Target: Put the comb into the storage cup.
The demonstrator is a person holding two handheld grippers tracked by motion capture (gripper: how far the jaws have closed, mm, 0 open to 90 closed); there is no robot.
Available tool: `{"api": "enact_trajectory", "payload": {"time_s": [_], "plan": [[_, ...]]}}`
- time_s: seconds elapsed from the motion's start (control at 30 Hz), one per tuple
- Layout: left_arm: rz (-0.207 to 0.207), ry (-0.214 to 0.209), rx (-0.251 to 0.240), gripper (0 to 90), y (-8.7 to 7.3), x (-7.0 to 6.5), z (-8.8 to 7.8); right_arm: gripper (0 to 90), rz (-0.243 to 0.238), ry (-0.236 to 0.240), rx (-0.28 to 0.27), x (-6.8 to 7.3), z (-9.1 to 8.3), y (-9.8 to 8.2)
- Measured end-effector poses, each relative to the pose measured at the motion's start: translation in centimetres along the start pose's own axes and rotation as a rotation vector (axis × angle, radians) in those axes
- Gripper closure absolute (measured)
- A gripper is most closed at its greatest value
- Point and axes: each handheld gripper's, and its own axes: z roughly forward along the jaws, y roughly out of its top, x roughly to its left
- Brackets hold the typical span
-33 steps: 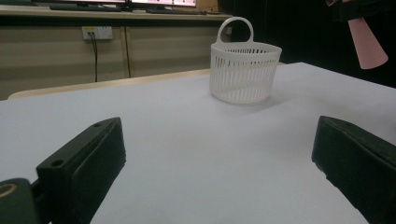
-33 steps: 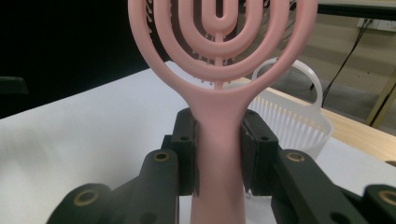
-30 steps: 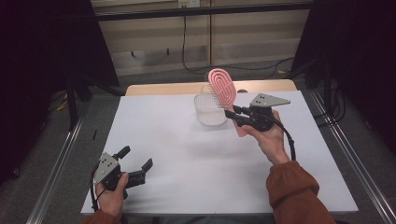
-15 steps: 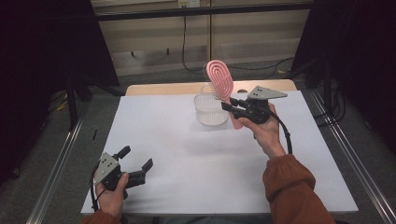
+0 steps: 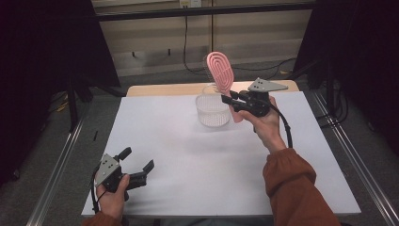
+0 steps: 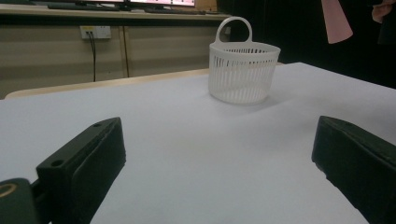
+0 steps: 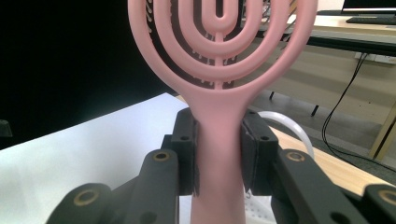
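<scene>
We hold the right tool (image 5: 229, 100) above the far right part of the table (image 5: 188, 155), raised clear of the surface. Its jaws are clamped on the handle of the pink brush (image 5: 220, 73): in the right gripper view both pads press the brush (image 7: 219, 154) handle from either side, with no gap visible. The brush stands nearly upright, its oval head of concentric rings at the top, tilted slightly away from us in the high view. The lower end of the handle hangs below the jaws, in front of our right hand (image 5: 266, 123).

The white basket (image 5: 212, 109) stands upright on the table, just beside the brush and to its left in the high view. In the left gripper view the basket (image 6: 243, 70) shows slotted walls and a loop handle at its far rim, and the tip of the brush handle (image 6: 336, 21) hangs in the air to its upper right, apart from the basket.

We hold the left tool (image 5: 139, 165) low at the near left corner of the table, well apart from the basket. Its jaws stand wide apart, released, with nothing between them; in the left gripper view bare table lies between the two black jaws.

A cable trails from the right tool along our forearm.
</scene>
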Motion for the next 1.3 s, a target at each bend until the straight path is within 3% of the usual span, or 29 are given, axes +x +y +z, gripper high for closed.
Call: {"api": "enact_trajectory", "payload": {"time_s": [0.67, 1.3], "plan": [[-0.003, 0.000, 0.002, 2.7, -0.1, 0.0, -0.2, 70.3, -0.017, -0.008, -0.028, -1.5, 1.9, 1.6], [-0.004, -0.011, 0.007, 2.7, -0.1, 0.0, -0.1, 70.3, -0.016, -0.025, -0.041, -2.8, 3.8, 1.6]]}}
